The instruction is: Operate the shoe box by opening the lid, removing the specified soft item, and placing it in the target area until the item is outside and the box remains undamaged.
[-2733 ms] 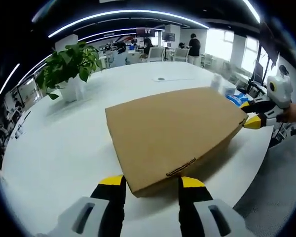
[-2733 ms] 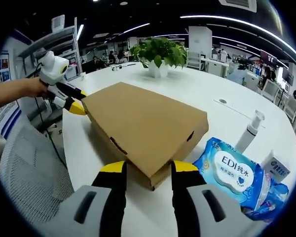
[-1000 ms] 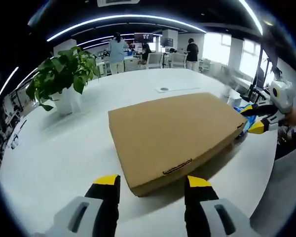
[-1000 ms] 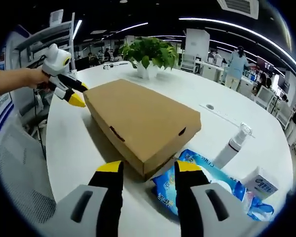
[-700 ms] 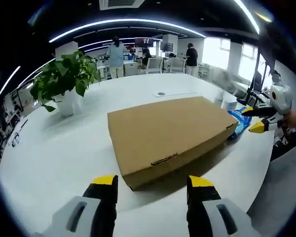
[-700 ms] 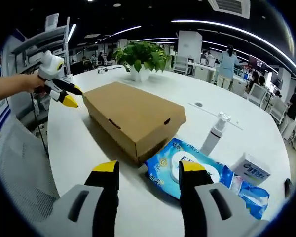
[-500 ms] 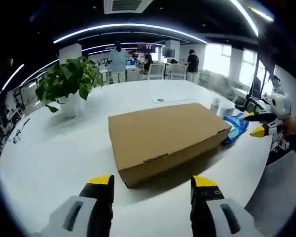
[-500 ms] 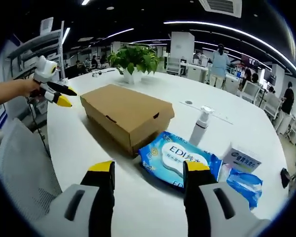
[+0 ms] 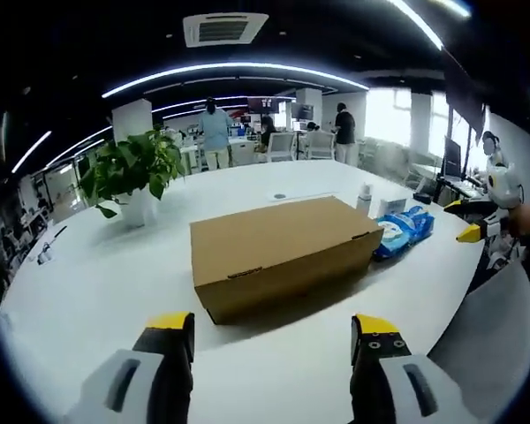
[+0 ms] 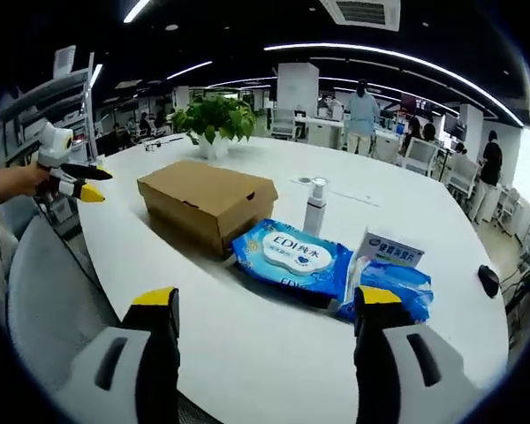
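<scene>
One "EDI" wipes pack (image 10: pixel 293 257) beside shoe box (image 10: pixel 207 201)

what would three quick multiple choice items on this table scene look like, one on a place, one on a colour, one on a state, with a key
1. Where does the blue wipes pack lie?
A. on top of the box
B. on the table beside the box
C. between the right gripper's jaws

2. What colour is the shoe box?
A. white
B. black
C. brown

3. How is the box lid?
A. closed
B. half raised
C. lying off the box

Key:
1 B, the pack rests on the white table next to the box.
2 C, plain brown cardboard.
3 A, the lid sits flat with the front tab tucked in.
</scene>
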`<state>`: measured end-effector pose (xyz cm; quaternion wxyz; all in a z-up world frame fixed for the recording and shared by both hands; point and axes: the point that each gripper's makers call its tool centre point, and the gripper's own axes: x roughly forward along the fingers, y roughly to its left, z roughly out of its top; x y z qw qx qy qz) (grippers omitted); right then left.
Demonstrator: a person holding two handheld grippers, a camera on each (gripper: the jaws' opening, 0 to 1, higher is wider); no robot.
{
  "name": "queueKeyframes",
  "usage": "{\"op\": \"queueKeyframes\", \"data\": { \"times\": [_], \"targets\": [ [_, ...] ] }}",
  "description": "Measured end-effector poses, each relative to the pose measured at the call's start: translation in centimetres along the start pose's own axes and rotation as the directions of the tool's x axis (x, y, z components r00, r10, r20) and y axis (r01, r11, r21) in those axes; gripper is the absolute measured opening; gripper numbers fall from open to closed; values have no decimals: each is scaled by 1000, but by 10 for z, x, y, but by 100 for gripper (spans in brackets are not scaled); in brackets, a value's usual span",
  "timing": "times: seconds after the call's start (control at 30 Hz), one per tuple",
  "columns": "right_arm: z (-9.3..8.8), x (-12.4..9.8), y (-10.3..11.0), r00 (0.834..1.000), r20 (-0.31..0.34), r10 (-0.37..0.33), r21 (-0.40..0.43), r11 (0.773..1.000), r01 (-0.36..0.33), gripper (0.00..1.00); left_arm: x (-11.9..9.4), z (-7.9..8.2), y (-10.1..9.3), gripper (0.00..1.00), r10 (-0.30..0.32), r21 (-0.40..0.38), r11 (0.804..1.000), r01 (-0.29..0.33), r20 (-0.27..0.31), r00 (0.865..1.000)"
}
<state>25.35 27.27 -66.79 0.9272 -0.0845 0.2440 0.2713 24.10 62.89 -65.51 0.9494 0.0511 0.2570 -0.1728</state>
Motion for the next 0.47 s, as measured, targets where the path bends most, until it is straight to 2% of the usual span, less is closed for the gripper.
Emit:
{"op": "queueKeyframes", "data": {
  "times": [0.17, 0.27, 0.37, 0.47],
  "targets": [
    [-5, -16, -3, 1000, 9, -16, 11, 1000, 16, 86, -11, 9, -9, 86, -12, -36, 999, 15, 59, 998],
    [-4, -23, -4, 1000, 19, -20, 17, 1000, 20, 90, -16, 9, -13, 91, -13, -51, 999, 16, 66, 998],
    [-5, -27, -3, 1000, 21, -17, 8, 1000, 17, 95, -20, 9, -18, 92, -9, -34, 999, 12, 79, 997],
    [-4, -32, -1, 999, 33, -14, 13, 1000, 13, 96, -24, 5, -24, 98, -19, -21, 1000, 20, 74, 997]
  ]
}}
